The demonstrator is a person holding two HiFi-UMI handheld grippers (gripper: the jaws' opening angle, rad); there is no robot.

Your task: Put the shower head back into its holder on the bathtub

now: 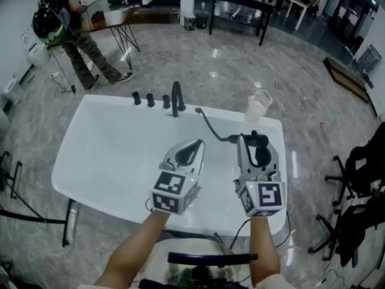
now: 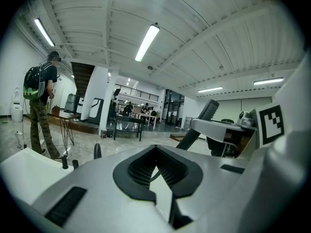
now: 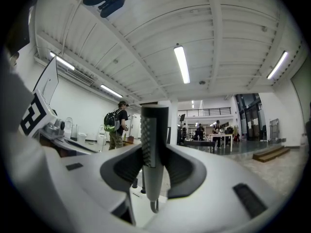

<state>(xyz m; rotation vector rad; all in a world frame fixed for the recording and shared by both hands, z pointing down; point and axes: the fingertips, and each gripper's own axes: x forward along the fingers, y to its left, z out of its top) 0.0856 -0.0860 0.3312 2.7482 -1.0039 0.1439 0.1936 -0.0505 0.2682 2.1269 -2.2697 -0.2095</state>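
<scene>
A white bathtub fills the middle of the head view. On its far rim stand a black spout and three black knobs. A dark hose runs from the rim beside the spout to the shower head. My right gripper is shut on that shower head over the tub's right side. In the right gripper view the grey stick-shaped shower head stands upright between the pads of the right gripper. My left gripper hovers over the tub's middle, its jaws together with nothing in them.
A clear plastic jug sits on the tub's far right corner. A person with a backpack walks at the far left. Black office chairs stand to the right, a black table at the back.
</scene>
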